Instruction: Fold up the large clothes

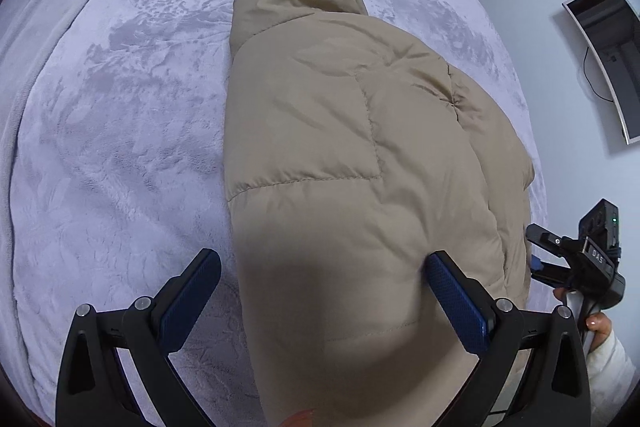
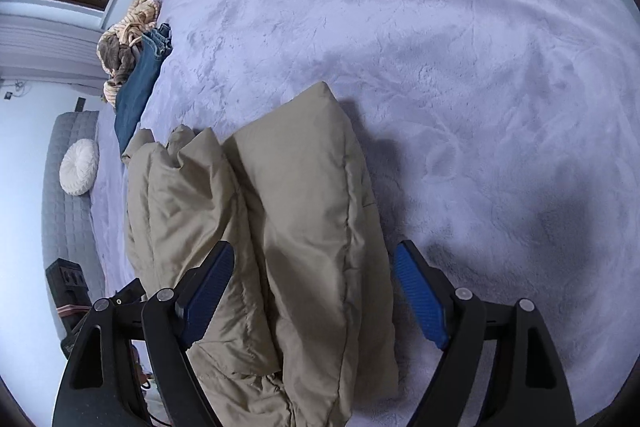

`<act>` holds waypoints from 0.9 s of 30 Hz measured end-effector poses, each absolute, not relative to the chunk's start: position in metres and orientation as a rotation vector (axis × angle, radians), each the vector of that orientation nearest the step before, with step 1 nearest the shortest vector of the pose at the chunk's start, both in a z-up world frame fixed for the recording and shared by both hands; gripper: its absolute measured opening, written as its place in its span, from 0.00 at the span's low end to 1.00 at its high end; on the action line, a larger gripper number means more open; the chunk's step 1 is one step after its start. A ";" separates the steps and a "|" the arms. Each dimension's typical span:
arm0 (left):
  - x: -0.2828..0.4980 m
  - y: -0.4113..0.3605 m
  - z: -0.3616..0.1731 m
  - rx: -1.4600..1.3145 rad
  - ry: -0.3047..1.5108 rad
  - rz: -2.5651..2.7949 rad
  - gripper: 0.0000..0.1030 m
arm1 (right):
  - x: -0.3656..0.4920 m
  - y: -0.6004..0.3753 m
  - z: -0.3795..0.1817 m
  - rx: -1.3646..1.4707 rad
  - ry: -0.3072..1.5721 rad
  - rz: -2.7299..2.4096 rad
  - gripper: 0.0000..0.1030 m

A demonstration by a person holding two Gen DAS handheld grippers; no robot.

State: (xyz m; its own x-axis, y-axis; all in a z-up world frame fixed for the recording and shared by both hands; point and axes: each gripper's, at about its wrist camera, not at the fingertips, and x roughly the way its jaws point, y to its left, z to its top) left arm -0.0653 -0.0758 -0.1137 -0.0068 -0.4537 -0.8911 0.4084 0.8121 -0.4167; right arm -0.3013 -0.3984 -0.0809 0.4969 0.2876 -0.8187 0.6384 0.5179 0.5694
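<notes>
A: Where is the big coat?

B: The puffy tan coat lies on the soft purple blanket on the bed. It is already folded in on itself, so it looks like a long fat bundle. Its hood end points away from us in the left view.

A: What are the grabbers doing?

B: The left gripper is wide open. One blue pad is touching the coat and the other pad sits over the blanket beside it. It is not squeezing anything. The right gripper is wide open too. The coat's fat folded edge sits between its two fingers, but they do not pinch it.

A: So nobody is holding the coat?

B: No, it just rests there by itself.

A: What could go wrong now?

B: I think the coat is so puffy that it may spring open again, because nothing is pressing it down. A grabber may also catch only the top layer, since the cloth looks smooth and slippery. Then the layers under it would slide out and the fold would go crooked. The left grabber could pinch the fuzzy blanket along with the coat and drag it up too
</notes>
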 end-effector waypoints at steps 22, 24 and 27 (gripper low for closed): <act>-0.019 -0.077 -0.141 -0.254 1.461 -0.857 1.00 | -0.232 -0.388 -0.094 1.096 1.080 0.166 1.00; -0.008 -0.070 -0.157 -0.337 1.498 -0.895 1.00 | -0.221 -0.380 -0.091 1.023 1.133 0.187 1.00; 0.001 -0.069 -0.177 -0.443 1.548 -0.971 1.00 | -0.208 -0.374 -0.099 0.971 1.189 0.207 1.00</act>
